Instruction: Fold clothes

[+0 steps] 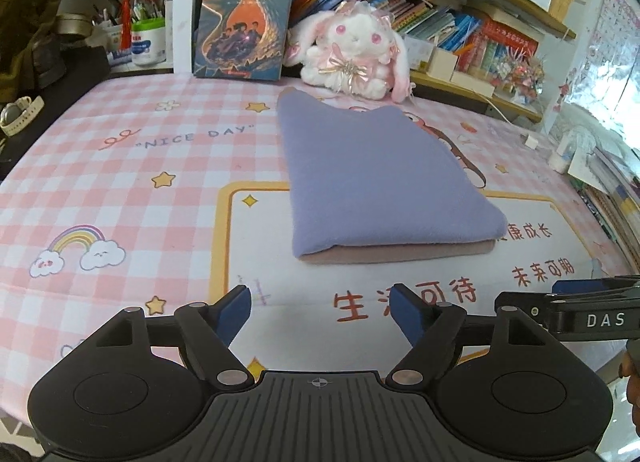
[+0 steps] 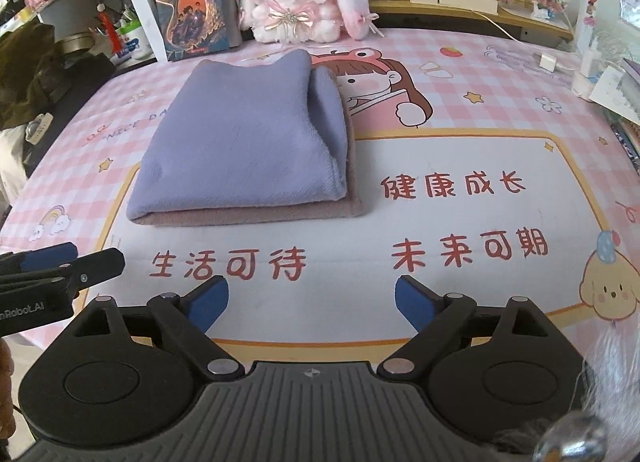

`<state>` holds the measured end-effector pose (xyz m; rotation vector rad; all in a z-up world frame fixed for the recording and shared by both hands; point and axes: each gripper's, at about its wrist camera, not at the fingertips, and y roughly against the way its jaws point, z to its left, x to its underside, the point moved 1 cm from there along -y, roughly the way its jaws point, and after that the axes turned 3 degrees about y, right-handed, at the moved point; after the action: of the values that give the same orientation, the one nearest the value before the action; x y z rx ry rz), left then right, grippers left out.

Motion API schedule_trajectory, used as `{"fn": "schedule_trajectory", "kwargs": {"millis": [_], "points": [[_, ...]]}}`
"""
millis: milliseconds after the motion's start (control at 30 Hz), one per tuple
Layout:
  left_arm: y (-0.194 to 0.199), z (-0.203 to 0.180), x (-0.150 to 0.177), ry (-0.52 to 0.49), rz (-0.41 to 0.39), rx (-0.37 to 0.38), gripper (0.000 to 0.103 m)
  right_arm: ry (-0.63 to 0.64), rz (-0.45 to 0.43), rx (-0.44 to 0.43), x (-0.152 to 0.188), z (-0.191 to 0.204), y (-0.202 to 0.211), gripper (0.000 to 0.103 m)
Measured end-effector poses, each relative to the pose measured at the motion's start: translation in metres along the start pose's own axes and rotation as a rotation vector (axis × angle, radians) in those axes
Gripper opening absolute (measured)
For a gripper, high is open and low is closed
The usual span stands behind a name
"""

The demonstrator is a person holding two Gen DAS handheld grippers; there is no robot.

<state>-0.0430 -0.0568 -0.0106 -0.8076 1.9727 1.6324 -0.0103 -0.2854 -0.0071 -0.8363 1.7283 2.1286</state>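
Folded garment (image 1: 372, 181), lavender fleece on top with a dusty-pink layer showing along its bottom edge, lies flat on the tabletop (image 1: 120, 181), which has a pink checked cartoon cover. In the left wrist view it sits centre frame, slightly right. In the right wrist view it sits left of centre (image 2: 244, 149), a rolled fold running down its right side.

Left claw (image 1: 320, 312) at bottom centre of its view: released, blue pads spread wide, nothing between them, only the white panel with red Chinese characters underneath. Clear of the garment, below its near edge in the frame.

Right claw (image 2: 312, 304) at bottom centre of its view: released too, pads wide apart, empty, over the same printed panel, apart from the garment.

Each claw shows in the other's view: right claw at the right edge of the left view (image 1: 576, 302), left claw at the left edge of the right view (image 2: 60, 266).

Behind the garment, upper frame: pink-and-white plush bunny (image 1: 356, 49) sitting upright, and to its left a Harry Potter book (image 1: 244, 21) standing propped. Bookshelves (image 1: 460, 21) packed with books fill the top right. Wristwatch (image 1: 16, 113) at the left edge. Pen holder (image 1: 116, 21) in the upper left.
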Motion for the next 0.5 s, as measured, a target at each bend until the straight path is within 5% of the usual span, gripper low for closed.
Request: {"fn": "schedule_trajectory", "kwargs": {"millis": [500], "points": [[-0.002,0.023,0.001,0.027,0.023,0.006,0.081,0.025,0.031,0.024,0.001,0.024,-0.004,0.091]]}}
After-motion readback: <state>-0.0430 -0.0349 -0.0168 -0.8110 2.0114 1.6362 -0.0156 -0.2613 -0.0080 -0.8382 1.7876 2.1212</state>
